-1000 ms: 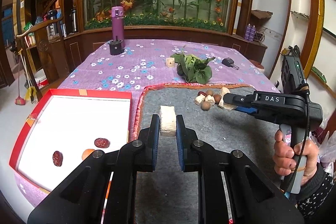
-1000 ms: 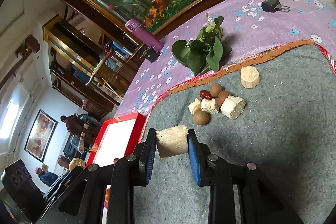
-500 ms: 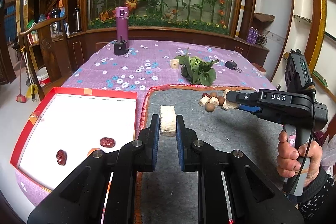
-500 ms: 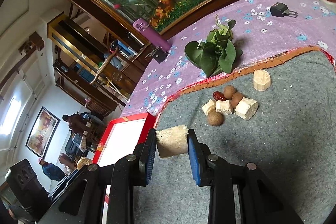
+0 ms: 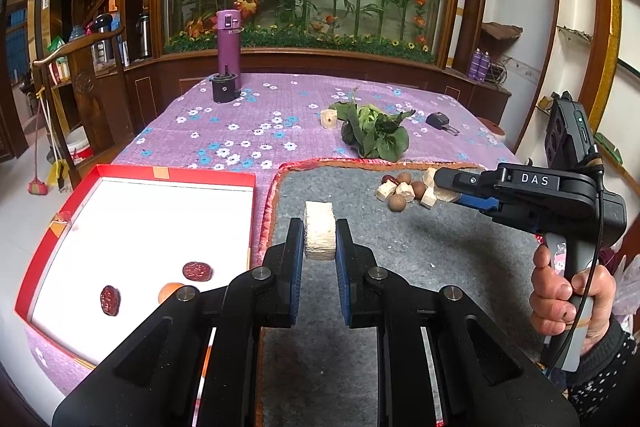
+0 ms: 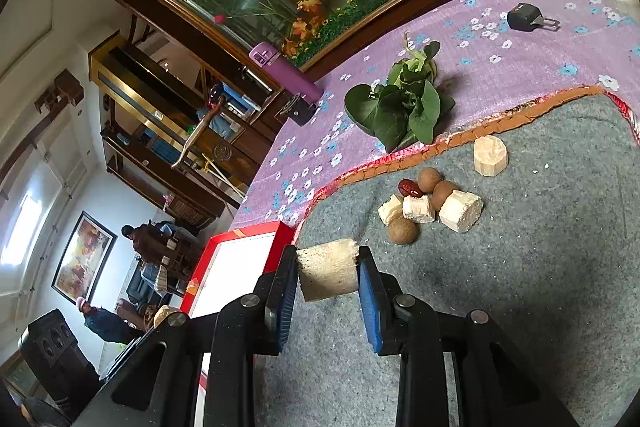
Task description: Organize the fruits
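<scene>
My left gripper (image 5: 319, 241) is shut on a pale sugarcane chunk (image 5: 319, 235) and holds it above the grey felt mat (image 5: 420, 259), just right of the red box (image 5: 176, 173). The box holds two red dates (image 5: 197, 271) and an orange fruit (image 5: 170, 291). My right gripper (image 6: 329, 273) is shut on another pale chunk (image 6: 329, 269) above the mat (image 6: 520, 267). It also shows in the left wrist view (image 5: 448, 185), at the pile of longans and chunks (image 5: 404, 189). The pile shows in the right wrist view (image 6: 428, 205).
A leafy green bunch (image 5: 374, 133), a lone chunk (image 5: 327, 118), a black key fob (image 5: 440, 121) and a purple flask (image 5: 229, 45) stand on the purple floral cloth. Another chunk (image 6: 490, 155) lies near the mat's orange edge.
Both grippers have risen a little with their chunks still held; the table and pile look further below. The right gripper has stayed at the pile.
</scene>
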`<state>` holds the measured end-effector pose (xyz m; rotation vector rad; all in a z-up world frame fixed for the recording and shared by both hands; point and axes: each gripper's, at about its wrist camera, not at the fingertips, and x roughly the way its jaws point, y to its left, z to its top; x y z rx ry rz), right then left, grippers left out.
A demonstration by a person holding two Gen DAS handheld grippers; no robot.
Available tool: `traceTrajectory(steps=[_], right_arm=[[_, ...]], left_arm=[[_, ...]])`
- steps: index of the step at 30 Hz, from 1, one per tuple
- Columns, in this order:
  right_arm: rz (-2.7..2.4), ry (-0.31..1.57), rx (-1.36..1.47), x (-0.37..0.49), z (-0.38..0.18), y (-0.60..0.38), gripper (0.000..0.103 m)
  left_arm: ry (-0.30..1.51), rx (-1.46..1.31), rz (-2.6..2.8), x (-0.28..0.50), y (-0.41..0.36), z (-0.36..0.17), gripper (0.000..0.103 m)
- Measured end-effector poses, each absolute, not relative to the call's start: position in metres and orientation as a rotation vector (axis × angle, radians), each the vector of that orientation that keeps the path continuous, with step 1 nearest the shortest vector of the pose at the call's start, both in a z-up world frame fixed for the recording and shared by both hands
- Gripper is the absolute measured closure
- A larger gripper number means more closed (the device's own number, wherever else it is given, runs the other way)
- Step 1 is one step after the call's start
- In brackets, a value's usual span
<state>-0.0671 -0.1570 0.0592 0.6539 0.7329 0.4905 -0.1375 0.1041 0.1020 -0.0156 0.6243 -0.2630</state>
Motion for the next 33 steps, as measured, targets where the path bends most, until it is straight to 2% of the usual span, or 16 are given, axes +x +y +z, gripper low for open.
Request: traceTrajectory(steps=[33], right_arm=[[0.490, 0.727, 0.660, -0.0716, 0.0643, -0.1573, 0.075]], left_arm=[[0.635, -0.019, -0.296, -0.1364, 0.0988, 0.0970, 0.089]])
